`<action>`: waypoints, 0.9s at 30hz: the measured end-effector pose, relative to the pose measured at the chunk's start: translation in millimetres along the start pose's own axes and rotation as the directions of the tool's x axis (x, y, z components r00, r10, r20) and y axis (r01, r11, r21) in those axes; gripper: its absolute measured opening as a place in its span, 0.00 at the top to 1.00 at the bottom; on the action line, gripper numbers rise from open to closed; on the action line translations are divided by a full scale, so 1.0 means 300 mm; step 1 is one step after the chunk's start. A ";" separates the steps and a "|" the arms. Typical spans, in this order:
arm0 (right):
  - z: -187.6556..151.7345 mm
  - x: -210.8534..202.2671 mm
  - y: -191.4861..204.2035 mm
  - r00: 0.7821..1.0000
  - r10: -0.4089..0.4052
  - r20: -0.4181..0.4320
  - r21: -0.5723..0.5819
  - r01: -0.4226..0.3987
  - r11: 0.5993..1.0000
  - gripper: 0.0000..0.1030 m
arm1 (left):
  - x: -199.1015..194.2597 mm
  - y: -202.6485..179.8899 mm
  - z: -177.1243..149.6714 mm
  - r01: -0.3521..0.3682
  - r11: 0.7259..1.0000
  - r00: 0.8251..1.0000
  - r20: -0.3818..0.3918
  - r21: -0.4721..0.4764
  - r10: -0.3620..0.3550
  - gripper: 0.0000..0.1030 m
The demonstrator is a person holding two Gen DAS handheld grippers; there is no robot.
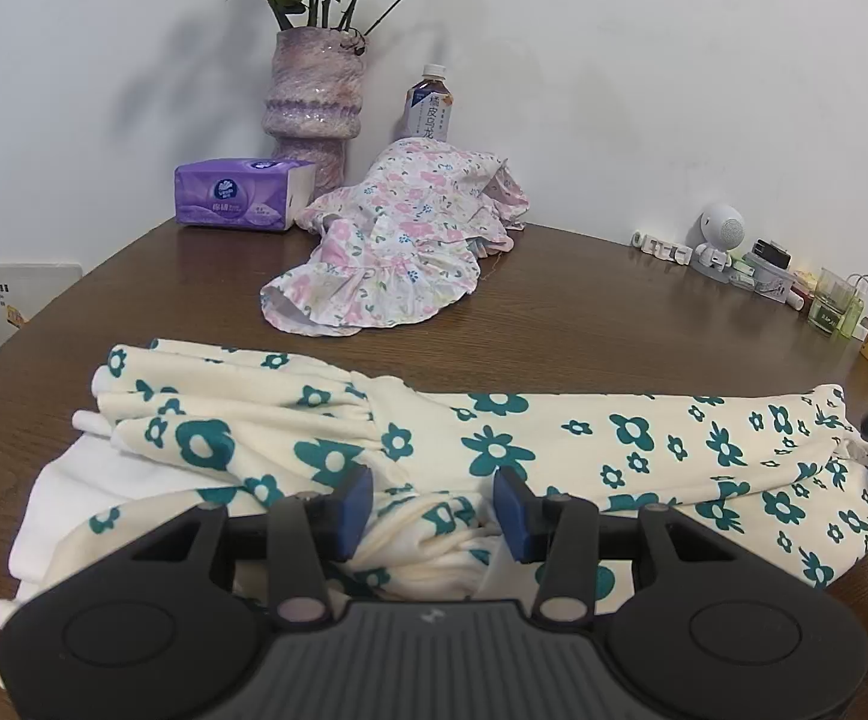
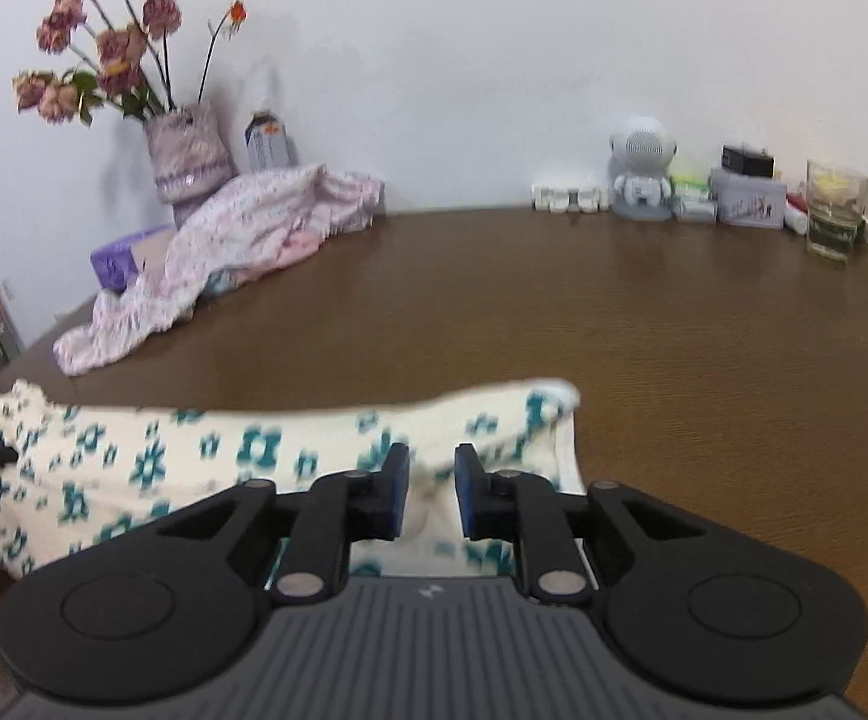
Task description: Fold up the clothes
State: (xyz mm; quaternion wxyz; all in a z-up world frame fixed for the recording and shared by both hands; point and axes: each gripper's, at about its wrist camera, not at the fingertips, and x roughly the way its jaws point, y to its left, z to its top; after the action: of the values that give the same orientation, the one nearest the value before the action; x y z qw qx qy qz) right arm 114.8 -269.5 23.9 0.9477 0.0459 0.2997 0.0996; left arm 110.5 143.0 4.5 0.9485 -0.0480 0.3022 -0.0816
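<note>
Cream cotton dress with teal flower print [image 1: 493, 438] lies across the brown wooden desk [image 1: 613, 312], directly under both tools. Left tool [image 1: 432, 501]: jaws apart, bunched cloth between, pads clear. Right tool [image 2: 432, 483]: narrow gap, contact unclear. Advice: grip hem fully, lift evenly.

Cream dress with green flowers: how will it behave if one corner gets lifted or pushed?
The cream dress is probably floppy: it lies in soft gathers and bunches between the left tongs, so a lifted corner would likely drape and trail. It looks light, thin fabric. Pushed across the smooth wooden table, it would likely wrinkle and bunch rather than slide whole.
</note>
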 end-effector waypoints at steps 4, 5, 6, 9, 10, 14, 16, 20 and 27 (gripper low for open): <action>-0.048 -0.028 0.010 0.998 -0.036 -0.050 -0.042 0.034 0.999 0.85 | 0.002 0.001 0.001 0.000 1.000 1.000 0.000 0.000 0.000 0.58; -0.059 -0.031 0.008 0.997 -0.051 -0.061 -0.051 0.048 0.998 0.85 | 0.002 0.001 0.001 0.001 1.000 1.000 0.000 -0.001 -0.001 0.58; -0.072 -0.027 0.002 0.996 -0.052 -0.067 -0.047 0.049 0.998 0.85 | 0.002 0.002 0.002 0.001 1.000 1.000 0.000 -0.002 -0.001 0.58; -0.089 -0.022 -0.024 0.997 -0.038 -0.071 -0.020 0.037 0.999 0.85 | 0.002 0.003 0.002 0.002 1.000 1.000 0.000 -0.003 -0.002 0.58; -0.089 -0.023 -0.026 0.997 -0.036 -0.070 -0.016 0.035 0.999 0.85 | 0.002 0.003 0.002 0.002 1.000 1.000 0.000 -0.003 -0.002 0.58; -0.083 -0.063 -0.054 0.999 -0.039 -0.009 0.041 0.040 0.998 0.85 | 0.003 0.004 0.002 0.002 1.000 1.000 0.000 -0.001 -0.002 0.58; -0.082 -0.092 -0.066 0.998 -0.067 0.022 0.063 0.065 0.996 0.84 | 0.003 0.004 0.002 0.002 1.000 1.000 0.000 -0.001 -0.002 0.58; -0.097 -0.094 -0.068 0.998 -0.059 -0.005 0.056 0.059 0.997 0.84 | 0.002 0.005 0.001 0.001 1.000 1.000 0.001 0.000 -0.001 0.58; -0.119 -0.068 -0.065 0.998 -0.056 -0.031 0.020 0.056 0.998 0.84 | 0.001 0.007 0.001 0.005 1.000 1.000 0.002 -0.007 -0.005 0.58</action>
State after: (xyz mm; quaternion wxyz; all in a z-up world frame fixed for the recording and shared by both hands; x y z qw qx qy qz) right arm 81.0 -291.8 3.5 0.9449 0.0460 0.3163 0.0704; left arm 111.2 145.0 4.1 0.9484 -0.0521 0.3015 -0.0831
